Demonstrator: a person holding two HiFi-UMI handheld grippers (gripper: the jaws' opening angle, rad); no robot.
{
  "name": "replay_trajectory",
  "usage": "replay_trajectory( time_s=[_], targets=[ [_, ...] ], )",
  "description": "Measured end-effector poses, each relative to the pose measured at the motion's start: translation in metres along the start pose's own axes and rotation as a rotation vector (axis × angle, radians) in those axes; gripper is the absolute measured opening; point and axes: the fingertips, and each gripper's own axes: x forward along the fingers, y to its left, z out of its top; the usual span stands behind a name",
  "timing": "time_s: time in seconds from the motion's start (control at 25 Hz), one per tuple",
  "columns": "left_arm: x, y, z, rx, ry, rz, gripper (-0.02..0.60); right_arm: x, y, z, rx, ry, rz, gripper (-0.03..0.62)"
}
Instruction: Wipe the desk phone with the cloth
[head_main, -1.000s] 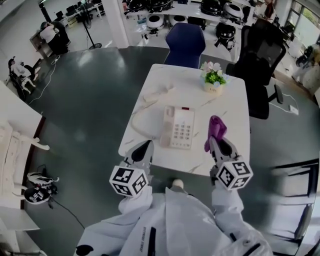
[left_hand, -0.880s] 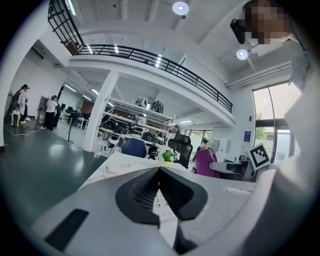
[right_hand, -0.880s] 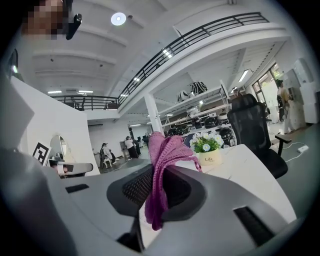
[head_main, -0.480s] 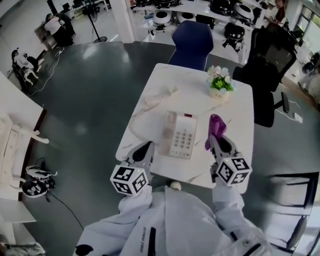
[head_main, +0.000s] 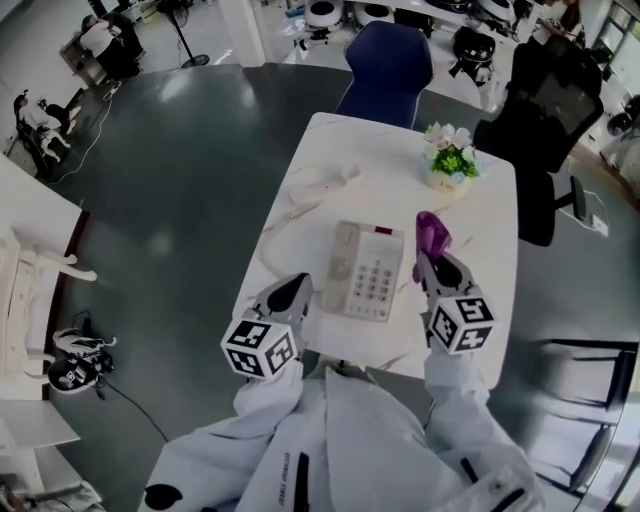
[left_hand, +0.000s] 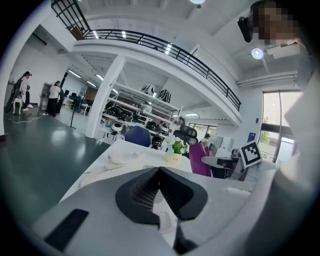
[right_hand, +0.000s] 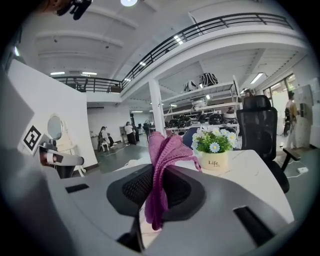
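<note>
The phone (head_main: 365, 270) lies flat in the table's (head_main: 485, 290) near half, its near end close to the near edge. Its handset (head_main: 318, 185) lies apart, off the cradle, toward the far left edge, and the cord (head_main: 272, 240) curves along the left edge. The purple cloth (head_main: 432, 233) stands pinched between the jaws of the right gripper (head_main: 434, 258), just right of the phone and above the table; the jaws are clamped on the cloth (right_hand: 162, 165), which hangs through them. The left gripper (head_main: 290, 292) hovers at the near left edge beside the phone, jaw tips together with nothing between. A flower pot (head_main: 450, 165) stands near the far right corner.
</note>
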Motion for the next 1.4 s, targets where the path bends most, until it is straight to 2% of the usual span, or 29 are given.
replay_trajectory(
  time_s=[0.52, 1.4],
  targets=[
    [0.054, 0.020, -0.006, -0.023, 0.081, -0.059, -0.002, 0.060, -0.012, -0.015, -0.123, 0.106, -0.012, 0.038],
    [0.074, 0.027, -0.031, -0.066, 0.157, -0.069, -0.002, 0.089, 0.013, -0.049, -0.232, 0.245, 0.113, 0.038]
  ],
)
